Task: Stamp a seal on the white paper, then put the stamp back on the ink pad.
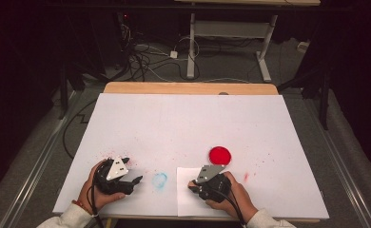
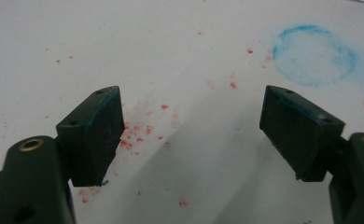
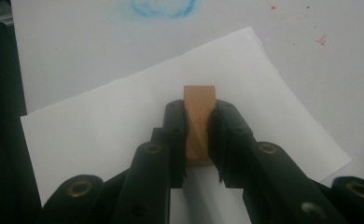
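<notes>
A small wooden block (image 3: 199, 123), probably a stamp, sits clamped between the closed jaws of the right gripper (image 3: 199, 135), its far end poking out just past their tips. It hangs over a sheet of white paper (image 3: 101, 135) that lies under and ahead of those jaws; the hold looks suited to pressing the block's lower face down onto the sheet, though that face is hidden. Beyond the jaws and off the paper's far edge is a blue ring-shaped smudge (image 3: 164, 8) on the white counter (image 1: 188, 118). In the high view a red disc (image 1: 220, 155), perhaps an ink pad, lies just beyond the right gripper. The left gripper (image 2: 192, 133) rests low over the counter with its jaws spread wide and empty, red specks (image 2: 138, 128) scattered between and before them, apparently waiting clear of the work.
</notes>
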### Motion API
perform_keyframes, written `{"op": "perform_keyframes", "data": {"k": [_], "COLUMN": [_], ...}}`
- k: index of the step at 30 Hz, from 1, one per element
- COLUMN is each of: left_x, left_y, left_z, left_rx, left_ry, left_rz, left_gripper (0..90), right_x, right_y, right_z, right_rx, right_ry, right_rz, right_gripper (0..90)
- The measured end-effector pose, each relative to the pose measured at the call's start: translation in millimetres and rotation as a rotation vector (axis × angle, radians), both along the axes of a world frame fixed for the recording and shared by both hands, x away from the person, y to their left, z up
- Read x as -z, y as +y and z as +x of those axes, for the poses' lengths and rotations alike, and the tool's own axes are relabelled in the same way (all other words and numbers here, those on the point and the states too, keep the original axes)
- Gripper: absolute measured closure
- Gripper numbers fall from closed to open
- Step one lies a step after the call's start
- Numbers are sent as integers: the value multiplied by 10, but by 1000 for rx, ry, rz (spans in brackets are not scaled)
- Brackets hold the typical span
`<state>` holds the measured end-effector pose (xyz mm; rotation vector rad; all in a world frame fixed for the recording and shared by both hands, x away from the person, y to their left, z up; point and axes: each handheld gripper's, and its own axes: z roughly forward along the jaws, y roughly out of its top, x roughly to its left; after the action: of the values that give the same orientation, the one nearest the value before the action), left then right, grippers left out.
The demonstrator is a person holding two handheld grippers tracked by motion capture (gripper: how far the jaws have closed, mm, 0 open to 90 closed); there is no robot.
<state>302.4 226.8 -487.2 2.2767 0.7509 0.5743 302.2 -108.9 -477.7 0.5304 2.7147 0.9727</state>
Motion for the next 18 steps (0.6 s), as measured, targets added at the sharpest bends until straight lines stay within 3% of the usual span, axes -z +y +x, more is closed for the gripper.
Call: {"op": "perform_keyframes", "data": {"k": [13,18], "left_x": [-1,-9], "left_y": [26,42], "left_z": [-13,-23], "left_rx": [1,-4], "left_ry": [1,-5], "left_rz": [-1,-5], "left_gripper": [210,210], "right_x": [-39,-80], "right_y": [37,24], "right_z": [-12,-3], "right_rx": [2,-3], "right_ry": [-9,-9], "right_rz": [-34,-13], "right_gripper": [761,761]}}
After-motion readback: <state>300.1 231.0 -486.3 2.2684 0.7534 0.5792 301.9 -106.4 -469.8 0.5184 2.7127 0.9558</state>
